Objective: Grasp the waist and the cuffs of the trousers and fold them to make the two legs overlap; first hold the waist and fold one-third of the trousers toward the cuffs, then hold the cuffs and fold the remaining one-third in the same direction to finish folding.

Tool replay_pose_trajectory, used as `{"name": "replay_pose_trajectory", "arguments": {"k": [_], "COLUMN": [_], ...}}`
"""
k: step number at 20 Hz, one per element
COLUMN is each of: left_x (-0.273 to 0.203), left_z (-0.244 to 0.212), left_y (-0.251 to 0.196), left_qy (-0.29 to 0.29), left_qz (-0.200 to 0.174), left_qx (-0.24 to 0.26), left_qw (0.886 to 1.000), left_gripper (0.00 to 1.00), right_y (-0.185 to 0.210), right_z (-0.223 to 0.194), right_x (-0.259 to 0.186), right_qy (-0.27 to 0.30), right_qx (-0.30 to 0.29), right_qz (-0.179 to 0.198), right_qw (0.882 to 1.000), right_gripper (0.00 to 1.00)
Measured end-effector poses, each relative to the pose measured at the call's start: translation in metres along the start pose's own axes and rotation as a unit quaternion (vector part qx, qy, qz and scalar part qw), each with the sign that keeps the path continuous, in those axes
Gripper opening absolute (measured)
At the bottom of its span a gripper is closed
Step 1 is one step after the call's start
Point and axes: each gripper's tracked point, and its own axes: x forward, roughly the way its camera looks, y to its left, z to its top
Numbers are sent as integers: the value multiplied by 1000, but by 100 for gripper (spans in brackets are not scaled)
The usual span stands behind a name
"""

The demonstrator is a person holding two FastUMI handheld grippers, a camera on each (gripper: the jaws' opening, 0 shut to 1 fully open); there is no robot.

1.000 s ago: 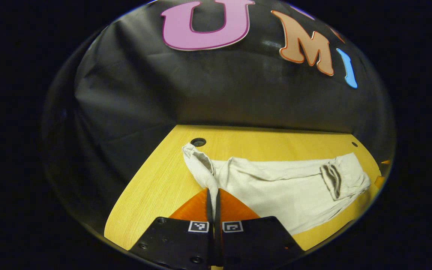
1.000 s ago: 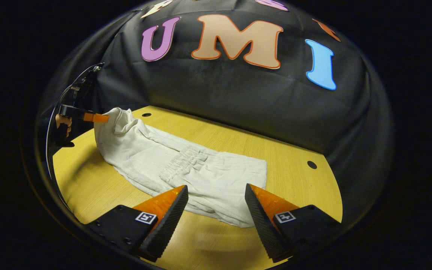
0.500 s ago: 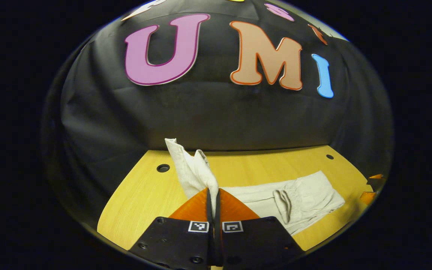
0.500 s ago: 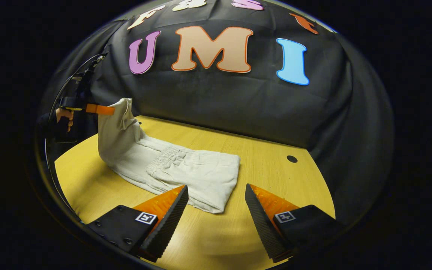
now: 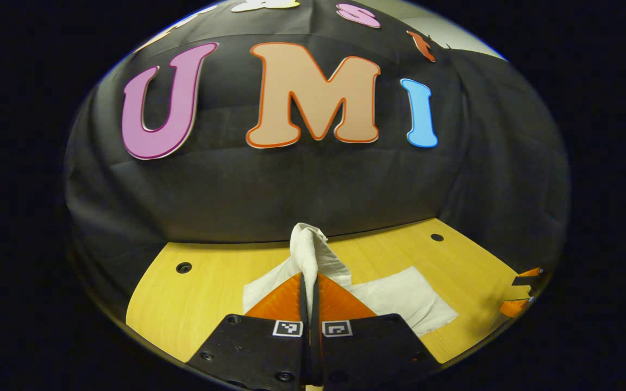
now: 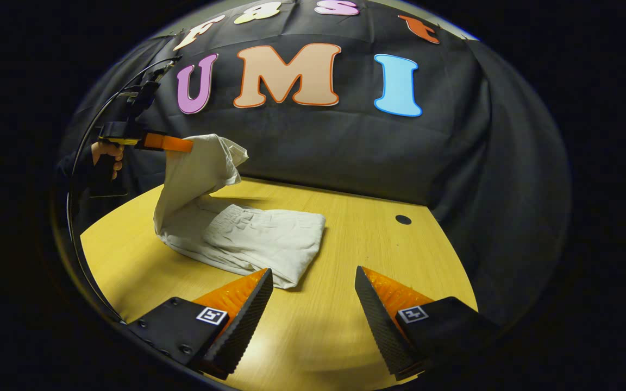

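Right gripper view: left claw [image 6: 182,145] upper left pinches cuffs [image 6: 212,155] above trousers [image 6: 258,239] on tabletop [image 6: 356,239]; right claw [image 6: 313,309] wide, holding nothing; lay cuffs flat, edges aligned.

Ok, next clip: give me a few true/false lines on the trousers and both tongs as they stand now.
1. The left tongs are shut on the trousers. True.
2. The right tongs grip the trousers. False: they are open and hold nothing.
3. The gripped end is lifted above the table. True.
4. The trousers lie fully flat. False: one end hangs from the left tongs.
5. A hand holds the left tongs. True.
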Motion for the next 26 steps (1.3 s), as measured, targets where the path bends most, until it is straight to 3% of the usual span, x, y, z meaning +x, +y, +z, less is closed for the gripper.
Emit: {"name": "replay_pose_trajectory", "arguments": {"k": [10, 13, 17, 19, 23, 24, 26], "left_x": [37, 39, 44, 37, 6, -3, -22], "left_z": [1, -21, -78, -104, -108, -102, -87], "left_y": [-138, -179, -211, -227, -239, -234, -214], "left_qy": [15, 26, 73, 89, 69, 58, 36], "left_qz": [-94, -130, -142, -154, -143, -132, -99], "left_qx": [35, 33, 57, 66, 71, 66, 53], "left_qw": [995, 991, 985, 982, 985, 987, 993], "left_gripper": [0, 0, 0, 11, 89, 98, 98], "right_y": [-55, -68, -80, -80, -70, -66, -54], "right_z": [-12, -12, -8, -6, 15, 22, 43], "right_x": [-20, -25, -29, -31, -31, -31, -29], "right_qy": [2, 1, -7, -10, -29, -36, -58], "right_qx": [21, 25, 27, 26, 27, 28, 29], "right_qz": [-34, -40, -40, -32, -6, 1, 10], "right_qw": [999, 999, 999, 999, 999, 999, 998], "right_gripper": [99, 99, 99, 99, 98, 98, 98]}}
